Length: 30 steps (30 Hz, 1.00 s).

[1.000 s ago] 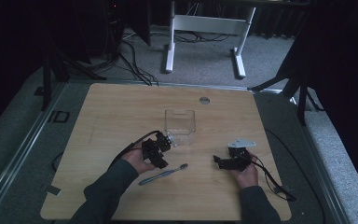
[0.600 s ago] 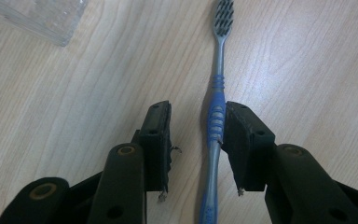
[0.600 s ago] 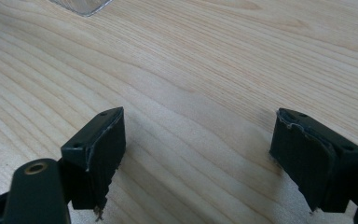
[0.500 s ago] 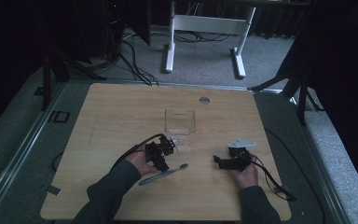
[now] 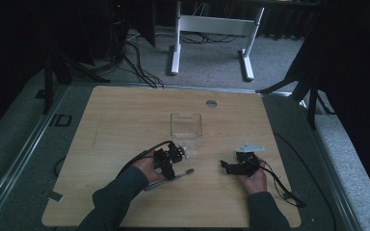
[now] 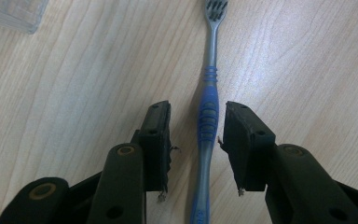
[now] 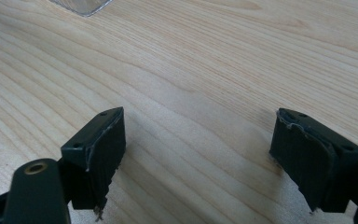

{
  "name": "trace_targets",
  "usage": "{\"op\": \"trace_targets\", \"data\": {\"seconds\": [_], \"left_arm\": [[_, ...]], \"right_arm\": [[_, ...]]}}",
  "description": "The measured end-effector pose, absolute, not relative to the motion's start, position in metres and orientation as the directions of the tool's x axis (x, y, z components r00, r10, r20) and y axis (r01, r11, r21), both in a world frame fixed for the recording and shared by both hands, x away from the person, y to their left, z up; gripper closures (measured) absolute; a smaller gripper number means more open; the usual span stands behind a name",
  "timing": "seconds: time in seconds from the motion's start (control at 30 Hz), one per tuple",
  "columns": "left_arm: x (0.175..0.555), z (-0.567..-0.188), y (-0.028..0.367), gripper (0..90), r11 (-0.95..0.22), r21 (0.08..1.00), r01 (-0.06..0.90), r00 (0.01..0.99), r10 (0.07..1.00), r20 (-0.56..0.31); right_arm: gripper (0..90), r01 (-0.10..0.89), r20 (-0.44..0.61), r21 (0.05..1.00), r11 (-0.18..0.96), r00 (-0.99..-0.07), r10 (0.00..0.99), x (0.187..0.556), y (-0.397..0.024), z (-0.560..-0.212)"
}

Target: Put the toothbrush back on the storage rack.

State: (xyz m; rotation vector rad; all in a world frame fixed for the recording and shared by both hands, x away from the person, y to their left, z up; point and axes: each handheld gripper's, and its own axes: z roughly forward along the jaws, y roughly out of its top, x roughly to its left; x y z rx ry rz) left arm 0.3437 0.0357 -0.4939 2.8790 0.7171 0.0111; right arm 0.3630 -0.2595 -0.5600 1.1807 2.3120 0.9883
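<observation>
The left hand-held gripper (image 6: 193,140), spread, straddles an ungrasped toothbrush (image 6: 208,107) on the desk (image 5: 125,120); the right hand-held gripper (image 7: 198,158) rests spread, empty.

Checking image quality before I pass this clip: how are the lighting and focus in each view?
High view: dim, surroundings nearly black, table still readable. Left gripper view: bright and even, toothbrush sharp between the jaws. Right gripper view: bright, wood grain clear, near jaws slightly soft.
</observation>
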Motion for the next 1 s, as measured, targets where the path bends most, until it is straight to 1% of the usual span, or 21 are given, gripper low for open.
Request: {"op": "trace_targets", "data": {"seconds": [0.3,0.53,0.87,1.0], "left_arm": [[0.343,-0.498,0.031,62.5,-0.876,0.140,0.461,0.887,0.460,-0.040],[0.344,-0.499,0.029,64.5,-0.876,0.143,0.461,0.887,0.461,-0.034],[0.343,-0.504,0.026,65.3,-0.885,0.122,0.450,0.893,0.449,-0.041],[0.343,-0.506,0.024,68.3,-0.890,0.110,0.443,0.896,0.443,-0.025]], "right_arm": [[17.4,0.558,-0.004,0.724,0.406,-0.585,0.811,0.363,-0.260,-0.560],[17.4,0.558,-0.004,0.724,0.406,-0.585,0.811,0.363,-0.260,-0.560],[17.4,0.558,-0.004,0.724,0.406,-0.585,0.811,0.363,-0.260,-0.560],[17.4,0.558,-0.004,0.724,0.406,-0.585,0.811,0.363,-0.260,-0.560]]}}
